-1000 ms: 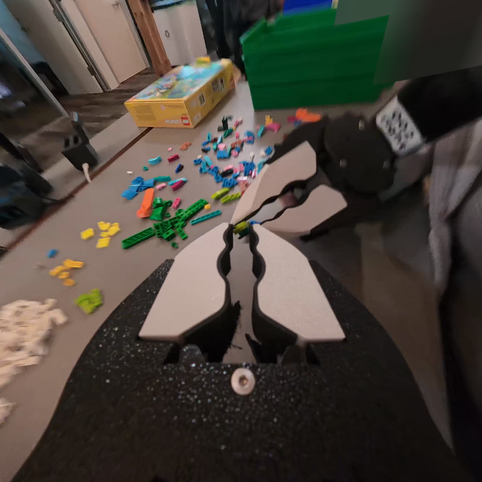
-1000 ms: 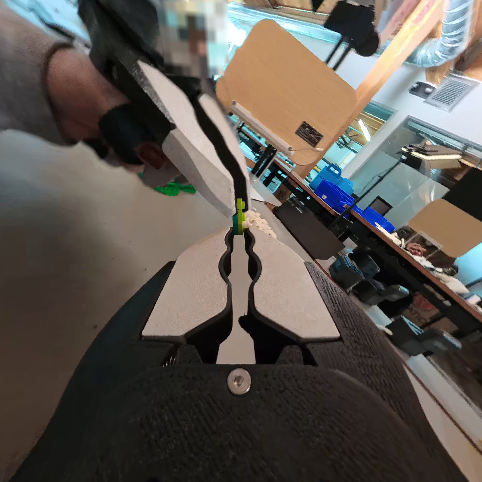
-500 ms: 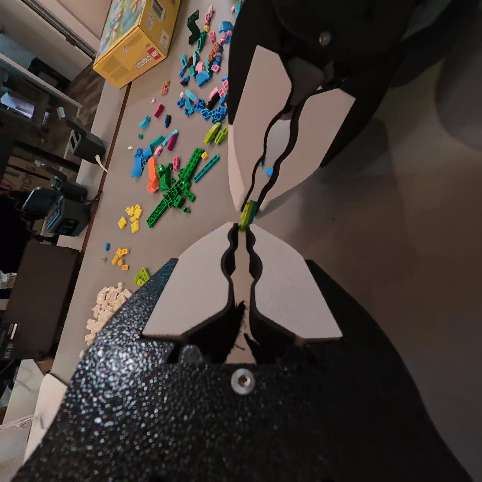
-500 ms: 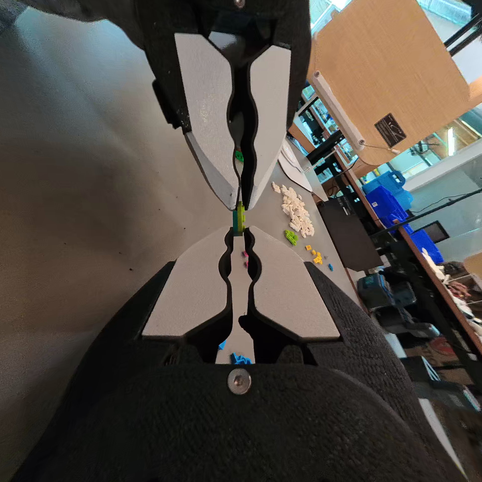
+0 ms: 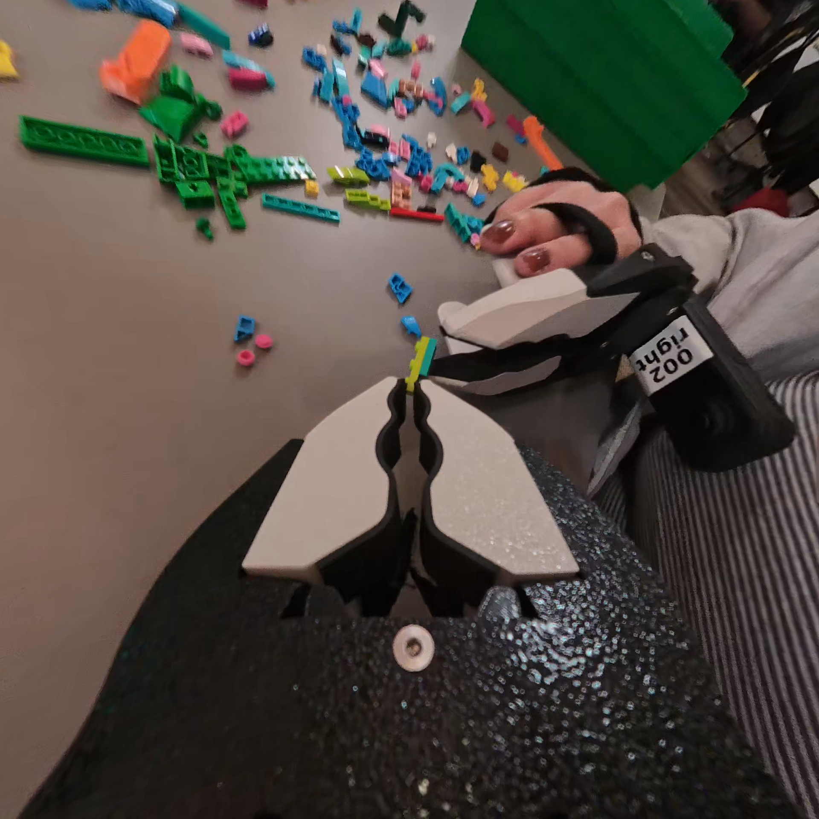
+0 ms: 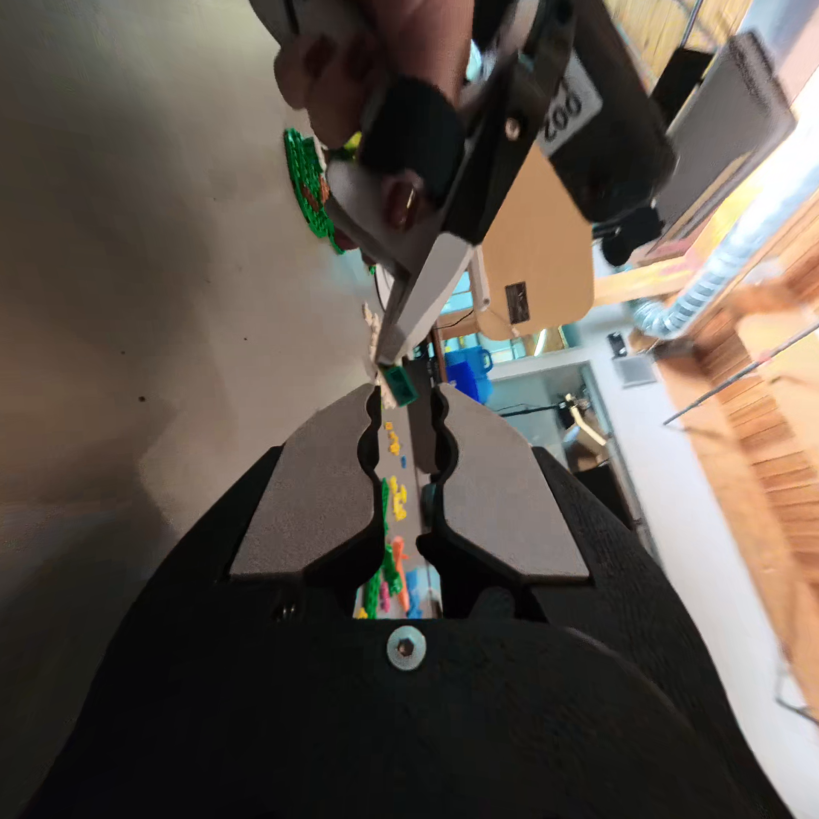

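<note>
Lime-and-teal stack (image 5: 423, 359): two small studded plates joined face to face, lime plate on the left, teal on the right. It is held off the table (image 5: 111, 354), right at the tip of the left gripper (image 5: 410, 385).

- Left gripper: fingers close together and clamped on the lower end of the lime plate. Most of the stack stands out past the tips.
- Right gripper (image 5: 443, 341): comes in from the right with its fingers apart. The right wrist view shows the teal underside of the stack (image 6: 399, 388) in the gap of the right gripper (image 6: 405, 394), and neither pad presses on it. From the left wrist view the lower black pad may just touch the teal face, but blur hides the contact.
- Hand (image 5: 563, 221) with a black strap sits on the right gripper's handle, with striped fabric (image 5: 731, 576) below it.

Just beyond on the table are loose blue pieces (image 5: 400, 288) and two pink round studs (image 5: 255, 350). Farther out are a cluster of green plates (image 5: 199, 168), mixed blue and pink bricks (image 5: 390, 150) and an orange piece (image 5: 133, 62). A green bin (image 5: 598, 79) sits at the back.

The right wrist view is motion-smeared. It shows yellow bits (image 6: 399, 496) and a round green baseplate (image 6: 306, 186) on the table.
</note>
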Demonstrator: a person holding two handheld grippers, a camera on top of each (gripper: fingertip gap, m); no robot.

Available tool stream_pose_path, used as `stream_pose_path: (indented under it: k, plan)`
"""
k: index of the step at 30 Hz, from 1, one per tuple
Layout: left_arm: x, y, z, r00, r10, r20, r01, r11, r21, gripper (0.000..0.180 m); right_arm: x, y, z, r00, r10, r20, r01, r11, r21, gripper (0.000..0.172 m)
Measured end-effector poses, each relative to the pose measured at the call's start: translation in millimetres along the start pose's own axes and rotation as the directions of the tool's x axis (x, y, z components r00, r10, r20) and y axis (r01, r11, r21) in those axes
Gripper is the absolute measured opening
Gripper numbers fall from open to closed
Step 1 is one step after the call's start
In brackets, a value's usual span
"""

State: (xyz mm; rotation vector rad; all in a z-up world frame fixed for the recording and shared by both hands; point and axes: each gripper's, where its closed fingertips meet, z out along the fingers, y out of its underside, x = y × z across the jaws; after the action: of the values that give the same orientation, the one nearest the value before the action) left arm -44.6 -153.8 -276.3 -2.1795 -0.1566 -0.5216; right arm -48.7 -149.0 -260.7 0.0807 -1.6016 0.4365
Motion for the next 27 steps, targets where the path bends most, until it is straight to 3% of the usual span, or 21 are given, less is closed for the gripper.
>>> stream_pose_path:
  k: [4,13,17,22,24,27]
  plan:
    - [1,-2,0,1.0,-0.004,-0.001,0.004,1.0,-0.016,0.003,-5,-1,0,0.999,-0.038,0.031,0.039,0.999,-0.013,0.01]
    - [4,0,7,1.0,0.018,-0.013,-0.019,0.999,-0.042,0.004,-12,0,1,0.992,-0.1,0.081,0.103,0.994,-0.029,0.008]
    - [8,-3,8,0.998,0.055,-0.028,-0.055,0.998,-0.001,0.008,-11,1,0,0.996,-0.019,0.089,0.022,0.999,-0.028,0.008]
    - [8,0,7,0.998,-0.001,-0.063,0.0,1.0,-0.01,0.005,-13,-4,-1,0.963,0.218,0.156,-0.221,0.975,0.002,0.008]
    - [6,0,7,0.998,-0.024,-0.066,0.023,1.0,-0.014,0.005,-13,-2,0,0.963,0.222,0.156,-0.224,0.975,-0.005,0.009]
    - [6,1,9,0.996,-0.035,-0.077,0.033,0.999,-0.023,0.005,-14,-2,-1,0.986,0.104,0.128,-0.104,0.995,-0.004,0.007]
